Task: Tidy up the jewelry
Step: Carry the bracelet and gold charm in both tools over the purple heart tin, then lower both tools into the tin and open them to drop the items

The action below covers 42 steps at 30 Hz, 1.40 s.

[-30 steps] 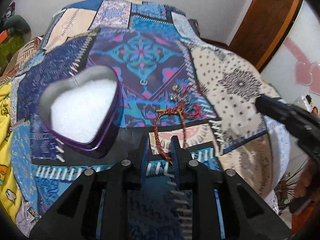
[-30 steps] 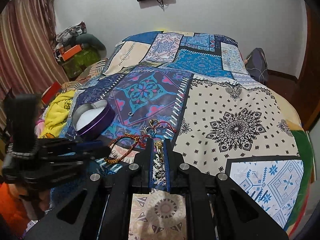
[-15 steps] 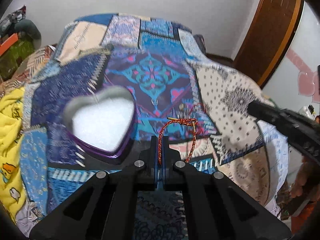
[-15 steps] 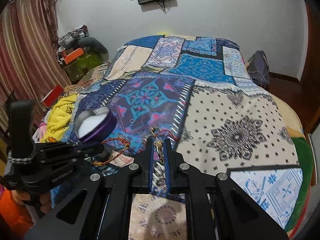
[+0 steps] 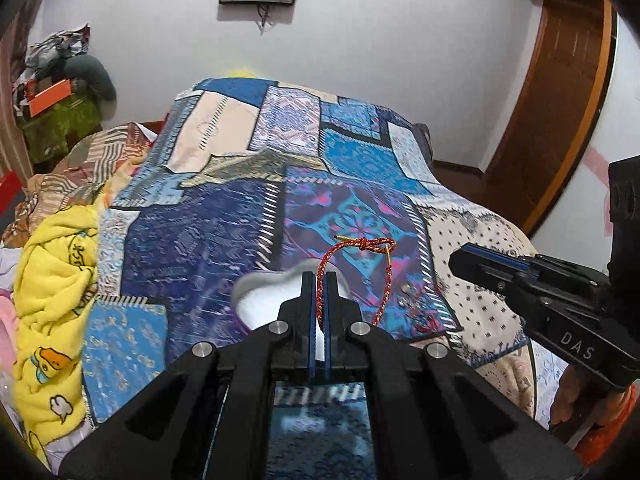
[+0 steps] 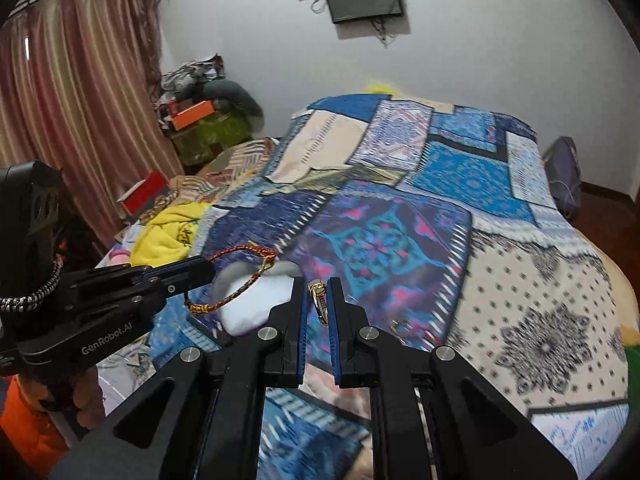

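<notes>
**A:** Looks like mid-carry on the jewelry job. Left gripper (image 5: pixel 319 280) clamped on the red braided bracelet (image 5: pixel 362 245), lifted clear of the patchwork quilt (image 5: pixel 208 236), loop sticking up and dangling off to the right. Heart-shaped box (image 5: pixel 260 300) with the white lining just behind and under the tips, so probably the drop-off spot.

**B:** Agreed. Fingers nearly touching, only the cord's thickness between the blue pads (image 5: pixel 307 300). From the right wrist view, same bracelet (image 6: pixel 236 280) hanging off the left gripper (image 6: pixel 200 272) right over the box (image 6: pixel 256 300). Blurry there though, so hard to call exactly how centred.

**A:** And the right gripper (image 6: pixel 318 292)? Pinching a small gold clasp-looking piece (image 6: pixel 318 300), maybe an earring or a pendant, too small to tell. Narrow gap, wider than on the left, metal held between the pads.

**B:** Yep, gripped, not resting on anything. Also up off the quilt, near the box's right side.

**A:** Next move, best guess: ease the left one down over the white lining, then open up so the whole loop lands inside and not draped over the rim. Floppy cord, so likely to flop wherever.

**B:** Then same deal for the gold bit. A few more small pieces (image 5: pixel 408 292) left on the quilt by the box too, so not close to finished.
</notes>
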Tool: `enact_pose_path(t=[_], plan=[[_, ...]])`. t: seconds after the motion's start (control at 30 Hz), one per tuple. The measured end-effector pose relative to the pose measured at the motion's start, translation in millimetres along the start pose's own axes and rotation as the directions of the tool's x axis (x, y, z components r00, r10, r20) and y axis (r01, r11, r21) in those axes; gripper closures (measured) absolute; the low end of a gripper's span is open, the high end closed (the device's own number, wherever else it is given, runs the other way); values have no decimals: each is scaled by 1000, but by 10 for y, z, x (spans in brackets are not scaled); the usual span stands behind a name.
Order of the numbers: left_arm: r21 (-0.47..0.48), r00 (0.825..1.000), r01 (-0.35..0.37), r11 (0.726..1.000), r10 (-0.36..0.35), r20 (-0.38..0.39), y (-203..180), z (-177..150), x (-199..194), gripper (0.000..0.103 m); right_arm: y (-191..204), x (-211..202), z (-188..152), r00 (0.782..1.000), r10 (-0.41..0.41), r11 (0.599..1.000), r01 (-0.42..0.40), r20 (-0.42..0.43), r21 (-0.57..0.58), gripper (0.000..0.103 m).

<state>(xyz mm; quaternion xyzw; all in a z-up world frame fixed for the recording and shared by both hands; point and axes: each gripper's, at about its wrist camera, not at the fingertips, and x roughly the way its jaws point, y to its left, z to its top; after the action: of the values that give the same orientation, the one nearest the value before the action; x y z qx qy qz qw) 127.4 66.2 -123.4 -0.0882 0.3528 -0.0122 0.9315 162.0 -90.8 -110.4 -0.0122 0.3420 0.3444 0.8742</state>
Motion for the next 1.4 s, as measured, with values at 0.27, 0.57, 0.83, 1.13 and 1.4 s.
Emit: enact_pose_path(t=[0.27,0.57,0.83,1.13,1.4], plan=[[-8,1000,10,1000,-10,-23,199,13,123,102,145,201,114,999,44,999,-44,-11,-18,95],[14,995,36,999,-35,-96,255,-93,413,102,252,523,82,993,86,995,-89,-83,-32,95],[24,993,38,999,-35,-112,314,-96,503,102,266,775,52,981,119,992,-124,-153,-22,95],[6,993,21,1000,-20,-115,412,-84,478,97,333,870,18,976,114,991,-125,-185,-49,94],[-2,995,3,1000,-3,-97,440,-78,354,83,322,837,26,980,75,995,-87,-185,-55,74]])
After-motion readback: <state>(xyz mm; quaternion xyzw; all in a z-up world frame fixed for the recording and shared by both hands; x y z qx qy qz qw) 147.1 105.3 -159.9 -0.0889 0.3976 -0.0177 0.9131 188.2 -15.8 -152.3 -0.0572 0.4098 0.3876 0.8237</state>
